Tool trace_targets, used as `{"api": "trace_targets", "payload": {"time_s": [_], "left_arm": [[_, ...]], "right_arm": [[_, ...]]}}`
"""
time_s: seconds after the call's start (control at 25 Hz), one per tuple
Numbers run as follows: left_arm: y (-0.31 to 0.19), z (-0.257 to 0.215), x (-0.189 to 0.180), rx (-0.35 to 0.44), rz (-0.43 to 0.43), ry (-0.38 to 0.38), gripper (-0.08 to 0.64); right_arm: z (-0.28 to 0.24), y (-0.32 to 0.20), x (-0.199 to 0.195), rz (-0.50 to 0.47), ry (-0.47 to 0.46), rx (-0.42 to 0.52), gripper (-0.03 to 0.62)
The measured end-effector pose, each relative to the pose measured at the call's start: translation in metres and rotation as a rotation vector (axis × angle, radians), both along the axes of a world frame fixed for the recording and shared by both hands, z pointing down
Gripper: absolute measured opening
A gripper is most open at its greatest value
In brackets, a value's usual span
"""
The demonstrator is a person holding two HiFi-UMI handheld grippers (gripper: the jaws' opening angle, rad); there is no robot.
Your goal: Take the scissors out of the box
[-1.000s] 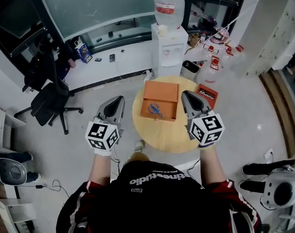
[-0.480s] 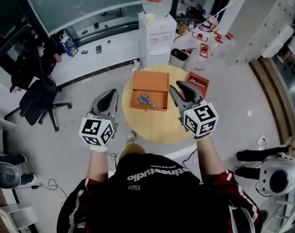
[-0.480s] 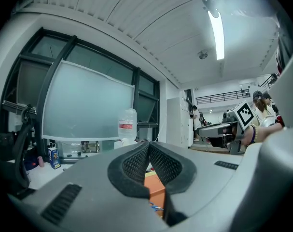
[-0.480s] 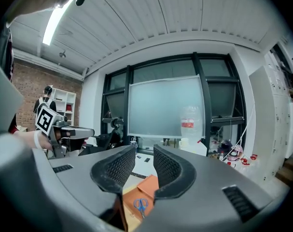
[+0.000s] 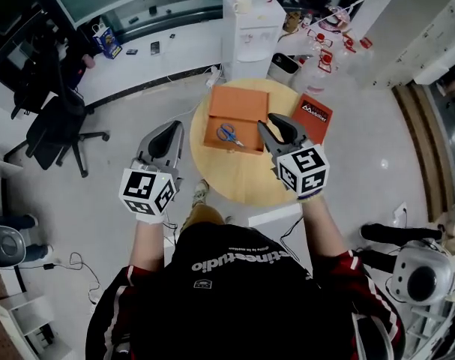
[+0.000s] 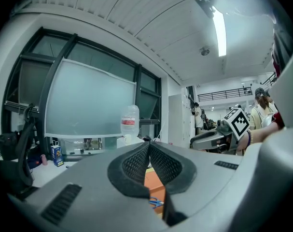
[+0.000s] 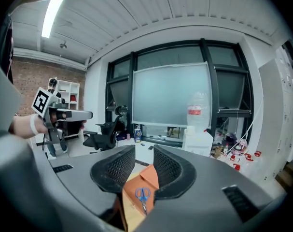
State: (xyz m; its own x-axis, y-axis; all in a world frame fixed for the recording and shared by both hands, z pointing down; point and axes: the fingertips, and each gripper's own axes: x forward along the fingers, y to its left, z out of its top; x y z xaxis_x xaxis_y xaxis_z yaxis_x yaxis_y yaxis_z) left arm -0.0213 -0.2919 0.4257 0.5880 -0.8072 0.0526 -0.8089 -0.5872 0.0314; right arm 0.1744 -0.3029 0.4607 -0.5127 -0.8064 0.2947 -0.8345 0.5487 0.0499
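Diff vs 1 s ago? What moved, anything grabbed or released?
Right gripper: jaws have just been opening, nothing between them; it moved in toward the right side of the open orange box. Nothing grabbed. Unchanged: blue-handled scissors in the box on the round wooden table; left gripper shut, off the table's left.

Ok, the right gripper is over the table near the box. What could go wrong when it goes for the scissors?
1. The right gripper, whose jaws have just been opening with nothing between them, hangs beside the box; it may knock the wall before reaching the scissors, which lie flat inside.
2. The left gripper is shut and off to the left of the table, so nothing steadies the box; it could slide.
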Motion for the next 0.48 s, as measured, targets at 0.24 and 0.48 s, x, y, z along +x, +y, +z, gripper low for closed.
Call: {"api": "trace_targets", "payload": {"time_s": [0.24,0.48], "left_arm": [[-0.004,0.013,-0.013,-0.014,-0.026,-0.003,0.017],[-0.007,0.025,-0.024,-0.039,-0.045,-0.02,0.017]], "right_arm": [[0.041,-0.016,-0.012,-0.027,0.055,-0.058,0.126],[0.085,-0.035,-0.021,-0.053,0.081,-0.134,0.126]]}}
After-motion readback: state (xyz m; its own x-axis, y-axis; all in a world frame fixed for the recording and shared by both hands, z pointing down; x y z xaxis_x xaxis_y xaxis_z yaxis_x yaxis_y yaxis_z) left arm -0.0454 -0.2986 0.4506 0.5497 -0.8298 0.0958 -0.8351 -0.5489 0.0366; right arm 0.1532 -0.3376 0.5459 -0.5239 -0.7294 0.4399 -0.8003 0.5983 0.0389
